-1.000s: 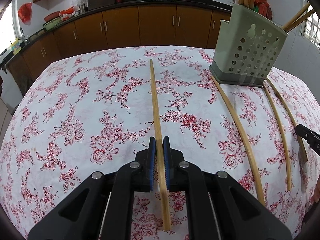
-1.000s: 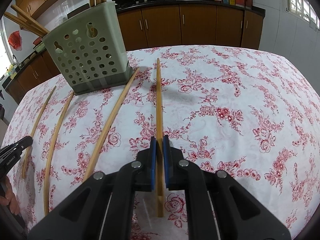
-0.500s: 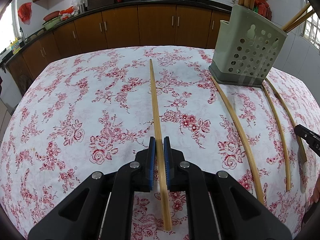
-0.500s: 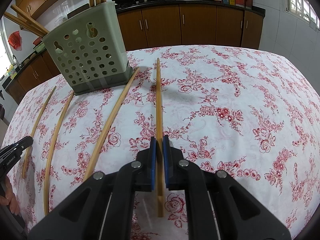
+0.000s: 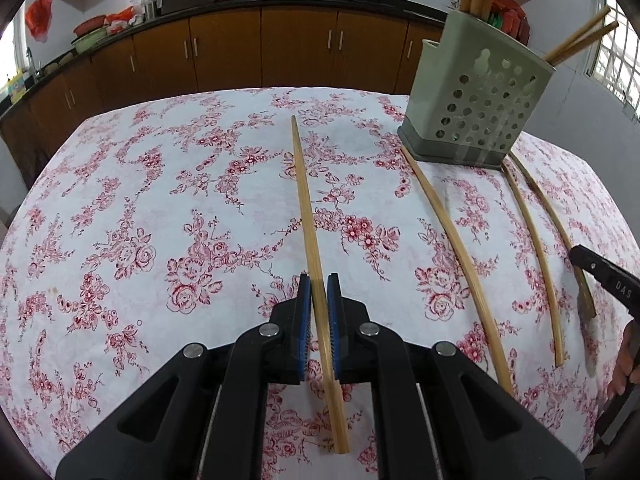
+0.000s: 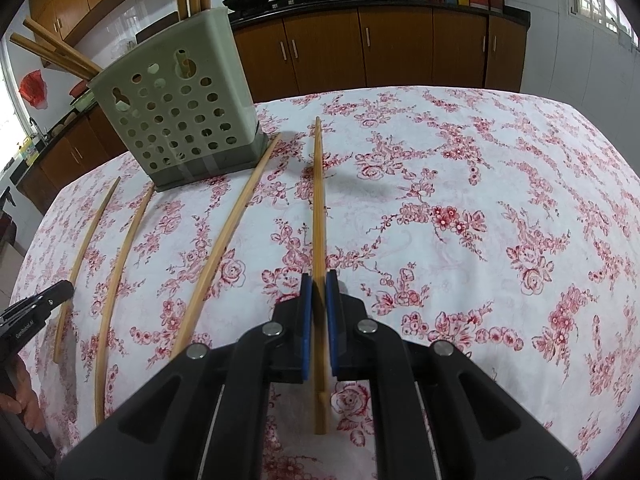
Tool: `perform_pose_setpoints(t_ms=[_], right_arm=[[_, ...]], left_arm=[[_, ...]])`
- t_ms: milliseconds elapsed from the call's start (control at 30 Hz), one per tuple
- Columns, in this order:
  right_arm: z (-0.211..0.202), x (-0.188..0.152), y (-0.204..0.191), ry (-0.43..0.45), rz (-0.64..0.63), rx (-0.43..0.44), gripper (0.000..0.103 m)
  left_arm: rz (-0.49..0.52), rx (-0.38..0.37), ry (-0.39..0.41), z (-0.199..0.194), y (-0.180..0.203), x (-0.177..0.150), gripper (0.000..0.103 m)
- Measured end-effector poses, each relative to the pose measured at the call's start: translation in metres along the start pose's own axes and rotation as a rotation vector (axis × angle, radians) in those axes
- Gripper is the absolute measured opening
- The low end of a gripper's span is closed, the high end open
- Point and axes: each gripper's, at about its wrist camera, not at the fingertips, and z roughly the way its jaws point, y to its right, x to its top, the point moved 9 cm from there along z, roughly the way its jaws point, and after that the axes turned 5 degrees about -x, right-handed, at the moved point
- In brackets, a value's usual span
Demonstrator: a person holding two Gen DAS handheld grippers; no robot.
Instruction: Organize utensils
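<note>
My left gripper [image 5: 316, 280] is shut on a bamboo chopstick [image 5: 306, 208] that runs away from me over the flowered cloth. My right gripper [image 6: 319, 278] is likewise shut on another chopstick [image 6: 319, 200], whose far tip casts a shadow on the cloth. Between these two lie two loose chopsticks [image 5: 460, 248] [image 5: 538, 264], side by side. A grey-green perforated holder [image 5: 476, 108] [image 6: 180, 120] stands at the far end of them, with several chopsticks upright and leaning in it. One black finger of the right gripper [image 5: 604, 280] shows at the left wrist view's right edge.
The table [image 6: 500, 208] wears a white cloth with red flowers. Behind it runs a row of brown cabinets [image 5: 300, 52] under a dark counter with woks and pots. A person's hand [image 6: 20, 392] shows at the edge.
</note>
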Motion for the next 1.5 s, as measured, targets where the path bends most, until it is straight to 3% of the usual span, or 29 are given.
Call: perform_pose_setpoints(t_ms=[400, 833, 1500], right_arm=[[-0.002, 0.000, 0.000, -0.002, 0.006, 0.007, 0.008], [-0.013, 0.001, -0.002, 0.024, 0.022, 0.035, 0.008], [-0.071, 0.042, 0.003, 0.201, 0.053, 0.077, 0.008]], left_arm=[[0.030, 0.036, 0.005, -0.006, 0.003, -0.007, 0.009], [0.009, 0.023, -0.006, -0.011, -0.001, -0.006, 0.008], [0.017, -0.007, 0.170, -0.063, 0.002, 0.037, 0.008]])
